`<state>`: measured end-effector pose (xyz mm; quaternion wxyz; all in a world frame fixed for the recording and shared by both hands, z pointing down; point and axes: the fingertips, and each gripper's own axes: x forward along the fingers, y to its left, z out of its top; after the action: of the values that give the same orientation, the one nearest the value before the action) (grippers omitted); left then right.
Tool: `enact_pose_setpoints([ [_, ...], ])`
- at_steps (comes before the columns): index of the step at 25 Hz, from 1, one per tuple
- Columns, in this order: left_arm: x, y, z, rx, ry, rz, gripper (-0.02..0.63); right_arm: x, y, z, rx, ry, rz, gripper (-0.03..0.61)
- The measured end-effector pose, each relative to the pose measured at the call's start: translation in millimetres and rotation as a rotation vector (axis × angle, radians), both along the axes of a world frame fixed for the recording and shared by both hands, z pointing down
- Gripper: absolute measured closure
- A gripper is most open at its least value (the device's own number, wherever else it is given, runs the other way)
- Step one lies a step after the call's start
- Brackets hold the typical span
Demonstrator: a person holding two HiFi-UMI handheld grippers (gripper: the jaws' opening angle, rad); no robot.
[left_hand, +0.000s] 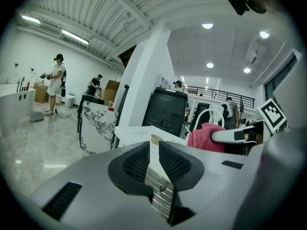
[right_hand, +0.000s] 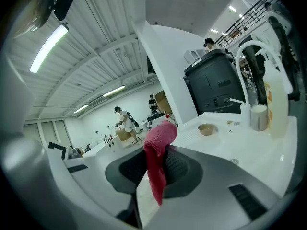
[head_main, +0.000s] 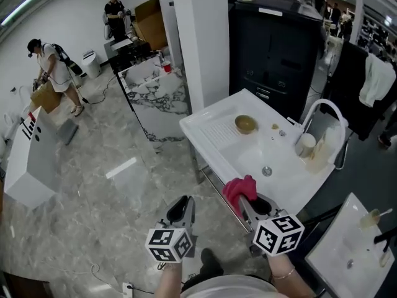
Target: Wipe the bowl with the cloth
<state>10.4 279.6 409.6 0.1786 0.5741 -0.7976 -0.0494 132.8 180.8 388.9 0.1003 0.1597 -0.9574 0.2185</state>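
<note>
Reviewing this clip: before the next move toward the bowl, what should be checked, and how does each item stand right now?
1. Cloth held: ok, the right gripper is shut on the red cloth.
2. Free hand: ok, the left gripper has its jaws slightly apart, nothing between them.
3. Upright: ok, the bowl sits opening up on the sink drainboard.
4. Contact: not ok, both grippers are short of the bowl.
5. Dirt inside the bowl: cannot tell, too small.
</note>
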Motion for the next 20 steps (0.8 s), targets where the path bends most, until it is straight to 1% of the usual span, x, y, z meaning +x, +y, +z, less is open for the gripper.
enact_pose_setpoints([
  [3,-32,-10,7,-0.001,0.022,0.028,0.534,-29,-7,5,-0.003,0.011,0.034,0.5],
  [6,-54,-26,13,-0.011,0.034,0.066,0.523,-46,-18,10,-0.017,0.018,0.077,0.5],
  [14,-91,-88,28,-0.049,0.063,0.138,0.509,-60,-74,12,-0.037,0.013,0.209,0.5],
  [20,-112,-150,28,-0.075,0.061,0.187,0.505,-67,-139,7,-0.034,-0.006,0.298,0.5],
])
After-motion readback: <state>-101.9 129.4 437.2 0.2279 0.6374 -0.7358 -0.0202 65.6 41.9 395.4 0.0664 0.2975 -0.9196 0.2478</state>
